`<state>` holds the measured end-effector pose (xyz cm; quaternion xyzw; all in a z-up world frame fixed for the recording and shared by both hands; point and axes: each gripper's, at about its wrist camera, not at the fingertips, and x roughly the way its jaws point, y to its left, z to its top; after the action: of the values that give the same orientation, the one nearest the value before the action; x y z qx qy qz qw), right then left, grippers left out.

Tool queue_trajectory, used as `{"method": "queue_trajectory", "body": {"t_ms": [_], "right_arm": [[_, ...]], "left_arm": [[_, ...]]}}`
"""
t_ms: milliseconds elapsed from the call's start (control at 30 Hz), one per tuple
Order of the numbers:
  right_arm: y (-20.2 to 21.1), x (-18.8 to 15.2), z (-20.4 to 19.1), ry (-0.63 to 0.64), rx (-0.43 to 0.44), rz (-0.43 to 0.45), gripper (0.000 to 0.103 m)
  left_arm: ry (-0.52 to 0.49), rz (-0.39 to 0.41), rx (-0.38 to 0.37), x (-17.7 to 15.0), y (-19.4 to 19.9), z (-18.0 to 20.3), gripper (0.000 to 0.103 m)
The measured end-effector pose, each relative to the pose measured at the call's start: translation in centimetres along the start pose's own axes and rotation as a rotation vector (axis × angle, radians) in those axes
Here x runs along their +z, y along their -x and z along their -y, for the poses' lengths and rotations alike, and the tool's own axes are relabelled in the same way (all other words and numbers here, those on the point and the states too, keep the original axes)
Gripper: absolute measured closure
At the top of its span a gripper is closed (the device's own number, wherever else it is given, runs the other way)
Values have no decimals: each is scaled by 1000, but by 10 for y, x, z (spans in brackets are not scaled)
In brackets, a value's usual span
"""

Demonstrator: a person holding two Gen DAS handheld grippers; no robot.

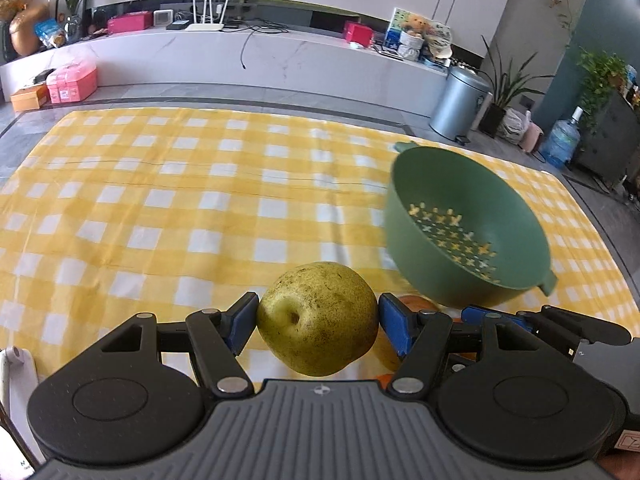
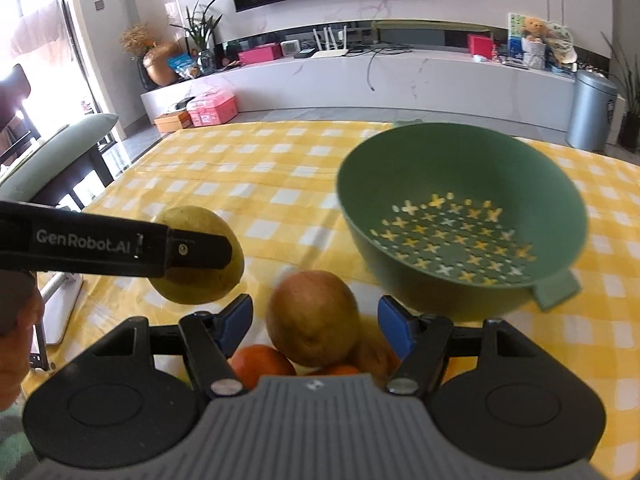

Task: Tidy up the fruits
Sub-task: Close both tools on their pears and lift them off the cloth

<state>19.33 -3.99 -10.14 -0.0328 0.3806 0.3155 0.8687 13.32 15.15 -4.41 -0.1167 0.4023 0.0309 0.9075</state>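
Note:
My left gripper (image 1: 318, 322) is shut on a yellow-green speckled pear (image 1: 318, 318), held above the yellow checked tablecloth (image 1: 180, 208). In the right wrist view the same pear (image 2: 196, 292) hangs at the left, behind one of the left gripper's fingers (image 2: 192, 250). My right gripper (image 2: 316, 320) is open over a pile of fruit. A brownish pear (image 2: 314, 318) lies between its blue pads, with a gap on each side. Oranges (image 2: 260, 364) lie under it. An empty green colander bowl (image 1: 420, 184) (image 2: 460, 160) stands to the right of both grippers.
A hand (image 2: 16, 340) shows at the left edge. A white flat object (image 2: 60, 308) lies near the table's left edge, and a chair with a green cushion (image 2: 52, 152) stands beyond it. Behind the table are a metal bin (image 1: 460, 100) and a low white shelf (image 1: 280, 52).

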Motion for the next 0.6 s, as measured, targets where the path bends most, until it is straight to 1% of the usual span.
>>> {"method": "queue_trajectory", "body": {"t_ms": [100, 233, 300, 367, 467, 600], "right_arm": [[-13, 1, 1, 2, -14, -15, 36], [-25, 1, 4, -25, -3, -39, 36], [-27, 0, 4, -29, 11, -35, 37], [-28, 0, 2, -19, 26, -31, 43], [-27, -1, -1, 5, 26, -27, 43], [-26, -1, 1, -10, 32, -26, 43]], "left_arm": [[-3, -2, 4, 0, -5, -1, 28], [2, -13, -11, -1, -11, -1, 28], [-5, -17, -10, -2, -12, 1, 28], [-11, -20, -7, -2, -14, 1, 28], [-11, -26, -3, -3, -15, 2, 28], [-7, -23, 0, -4, -14, 2, 28]]}}
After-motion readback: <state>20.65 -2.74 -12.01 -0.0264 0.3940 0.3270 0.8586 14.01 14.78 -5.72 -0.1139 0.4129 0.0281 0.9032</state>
